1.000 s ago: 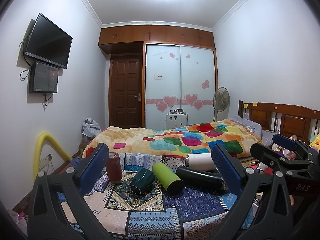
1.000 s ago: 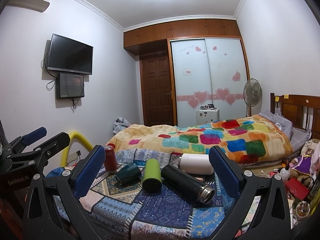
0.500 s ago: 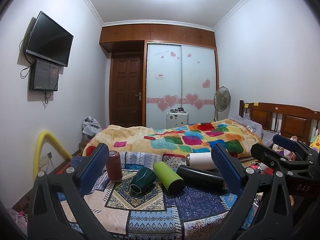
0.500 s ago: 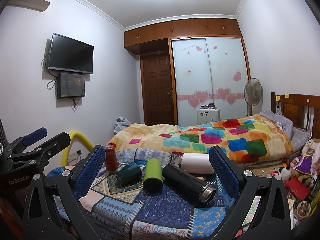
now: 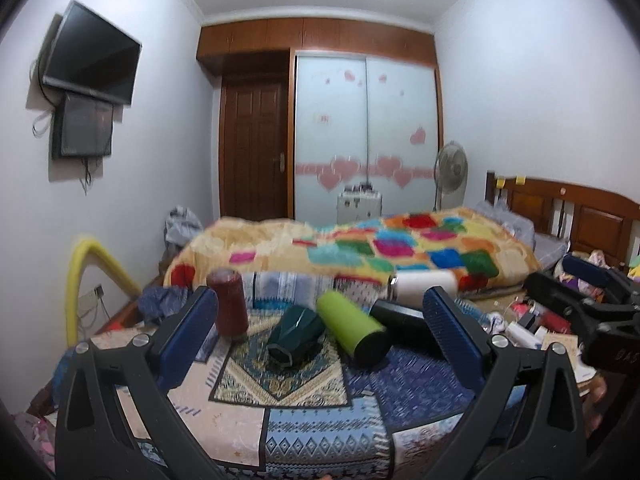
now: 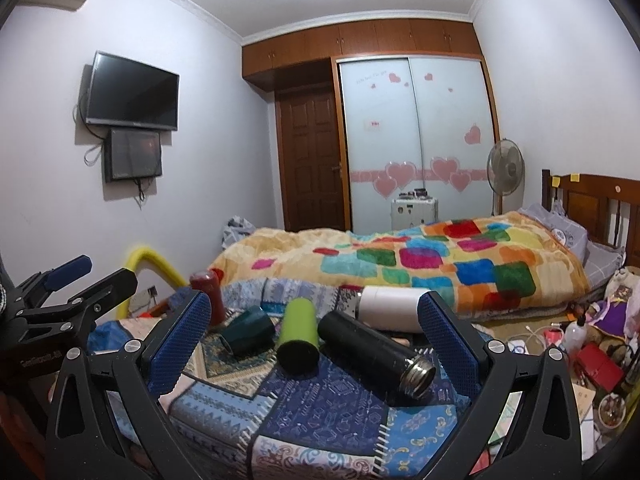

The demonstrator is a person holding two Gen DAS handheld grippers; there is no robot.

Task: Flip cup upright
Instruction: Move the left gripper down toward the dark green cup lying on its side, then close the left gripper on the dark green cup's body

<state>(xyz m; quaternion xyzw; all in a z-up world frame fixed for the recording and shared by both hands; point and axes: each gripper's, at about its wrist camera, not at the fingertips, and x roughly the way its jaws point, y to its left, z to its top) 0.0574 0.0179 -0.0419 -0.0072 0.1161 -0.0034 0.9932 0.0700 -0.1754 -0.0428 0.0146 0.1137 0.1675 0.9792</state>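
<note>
Several cups lie on a patterned cloth (image 5: 280, 408) over a table. A dark green faceted cup (image 5: 295, 331) (image 6: 249, 330), a lime green tumbler (image 5: 352, 327) (image 6: 299, 336), a black flask (image 5: 400, 318) (image 6: 376, 355) and a white bottle (image 5: 424, 289) (image 6: 390, 308) all lie on their sides. A red cup (image 5: 229, 303) (image 6: 210, 295) stands at the left. My left gripper (image 5: 320, 340) is open and empty, short of the cups. My right gripper (image 6: 314, 344) is open and empty, with the black flask and the lime tumbler between its fingers in view.
A bed with a colourful blanket (image 6: 420, 264) lies behind the table. Clutter (image 6: 592, 356) covers the floor at the right. A yellow foam tube (image 5: 86, 272) stands at the left wall. A fan (image 6: 505, 172) stands by the wardrobe.
Both grippers have moved forward and tilted down toward the cups, so the cups look larger and lower. The left view is blurred by motion. No cup has moved.
</note>
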